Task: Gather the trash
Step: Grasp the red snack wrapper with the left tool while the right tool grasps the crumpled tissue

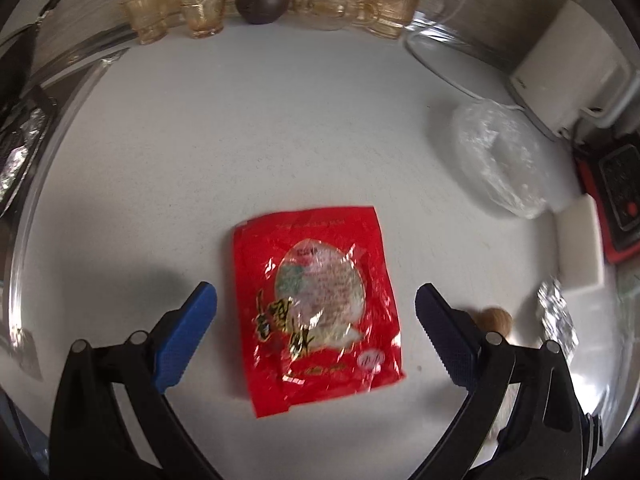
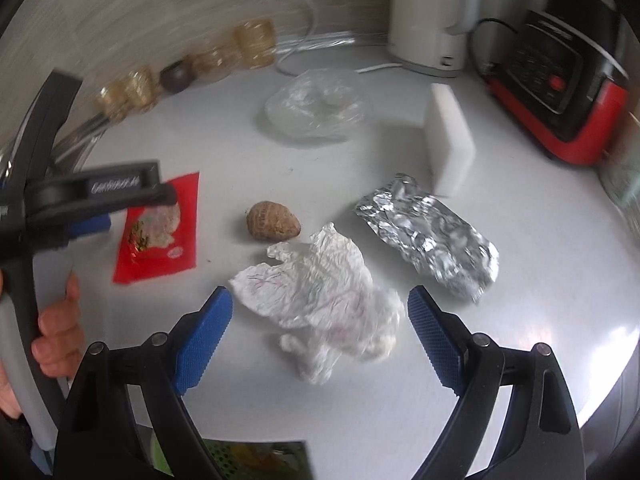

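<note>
Two grabs are lined up at once. My left gripper (image 1: 316, 304) hangs over the red wrapper (image 1: 318, 312), fingers spread wide and empty, the packet flat on the bench (image 1: 280, 120) between them. My right gripper (image 2: 320, 312) is just as wide over the crumpled tissue (image 2: 324, 300), touching nothing. Foil (image 2: 432, 236) sits at two o'clock of the tissue, a brown nut (image 2: 273, 220) at eleven. I judge this the approach step; next I must sink both and close, the flat wrapper needing a scraping pinch.
</note>
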